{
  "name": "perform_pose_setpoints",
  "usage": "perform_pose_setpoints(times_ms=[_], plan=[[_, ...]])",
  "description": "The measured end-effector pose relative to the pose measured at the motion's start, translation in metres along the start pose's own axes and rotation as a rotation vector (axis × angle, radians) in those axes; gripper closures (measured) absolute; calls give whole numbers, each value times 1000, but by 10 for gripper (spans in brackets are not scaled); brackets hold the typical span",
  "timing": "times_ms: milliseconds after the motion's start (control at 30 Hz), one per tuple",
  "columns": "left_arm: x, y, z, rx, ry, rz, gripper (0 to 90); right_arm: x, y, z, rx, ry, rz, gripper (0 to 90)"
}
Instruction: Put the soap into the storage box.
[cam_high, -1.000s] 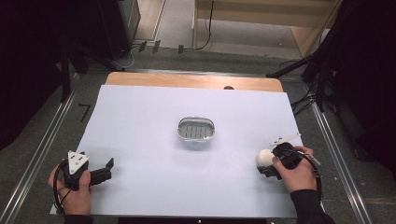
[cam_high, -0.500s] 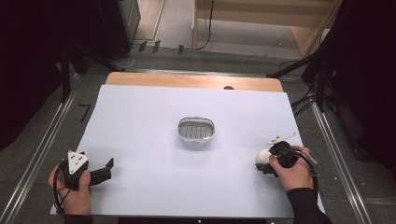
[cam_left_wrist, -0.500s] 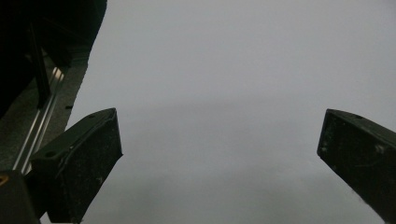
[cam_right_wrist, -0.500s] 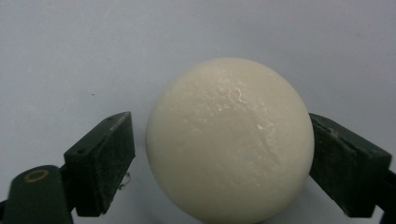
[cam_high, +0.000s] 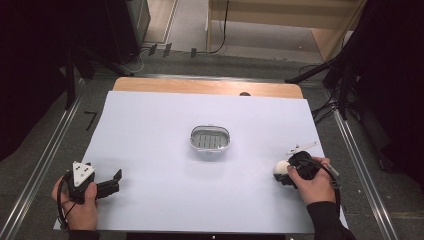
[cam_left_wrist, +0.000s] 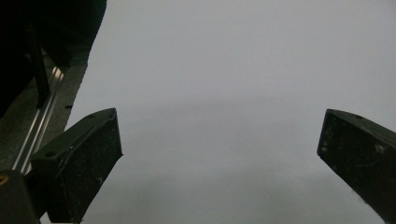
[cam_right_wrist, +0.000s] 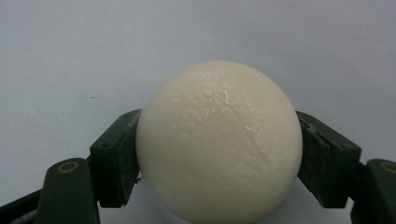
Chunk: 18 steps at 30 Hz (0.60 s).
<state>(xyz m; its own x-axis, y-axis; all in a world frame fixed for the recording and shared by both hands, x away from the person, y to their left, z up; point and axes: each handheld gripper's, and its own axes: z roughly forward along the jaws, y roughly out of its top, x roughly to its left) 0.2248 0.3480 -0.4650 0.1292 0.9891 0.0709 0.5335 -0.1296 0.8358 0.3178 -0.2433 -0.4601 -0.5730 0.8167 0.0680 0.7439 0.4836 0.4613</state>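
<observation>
Right tongs (cam_right_wrist: 219, 154), jaws just closing, clamp a smooth, rounded white soap (cam_right_wrist: 219, 140) across its widest part; it looks firm, light, possibly slippery. Left tongs (cam_left_wrist: 219, 154) stand apart.

No text, label, brand, number or sign can be read anywhere.

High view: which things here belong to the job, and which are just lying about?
In the job:
- white ball, clamped in the right gripper, whose jaws have just been closing on it
- soap dish mid-table, a likely target

Lying about:
- left gripper, jaws open over bare white sheet
- white strip near the right hand
- cables off the table
</observation>
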Motion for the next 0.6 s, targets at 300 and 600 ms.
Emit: perform_pose_setpoints(times_ms=[300,600], plan=[[0,0,0,-3,0,-1,2,-1,0,0,-5,2,3,247],[0,0,0,-1,1,-1,2,-2,-1,-4,-18,-8,-4,248]])
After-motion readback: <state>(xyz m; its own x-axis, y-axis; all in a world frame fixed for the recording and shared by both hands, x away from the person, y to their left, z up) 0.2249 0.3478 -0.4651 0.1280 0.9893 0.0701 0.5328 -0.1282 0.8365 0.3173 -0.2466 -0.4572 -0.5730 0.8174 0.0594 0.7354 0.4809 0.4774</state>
